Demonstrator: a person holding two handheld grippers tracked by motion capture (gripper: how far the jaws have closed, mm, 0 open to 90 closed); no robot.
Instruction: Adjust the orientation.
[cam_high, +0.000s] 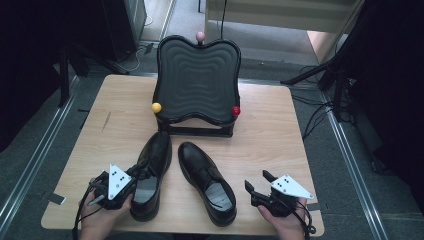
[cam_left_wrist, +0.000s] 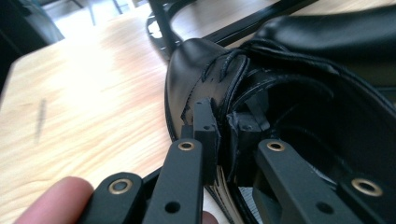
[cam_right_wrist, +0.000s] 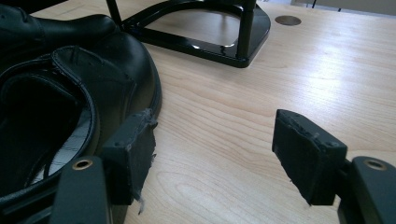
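Left gripper (cam_left_wrist: 223, 133) is clamped on the collar edge of the left shoe (cam_high: 151, 172), a thin rim that suits a pinch. Right gripper (cam_high: 256, 186) sits open beside the right shoe (cam_high: 207, 181), nothing between its jaws. Both shoes lie near the table's (cam_high: 270, 130) front edge, toes toward the black stand (cam_high: 196, 82), probably where they go.

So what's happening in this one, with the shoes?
A person at a wooden table holds a gripper in each hand. The left gripper is shut on the side wall of the left black shoe, near its laces. The right gripper rests open on the table beside the right black shoe, touching nothing. Both shoes lie in front of a tilted black shoe stand with nothing on it.
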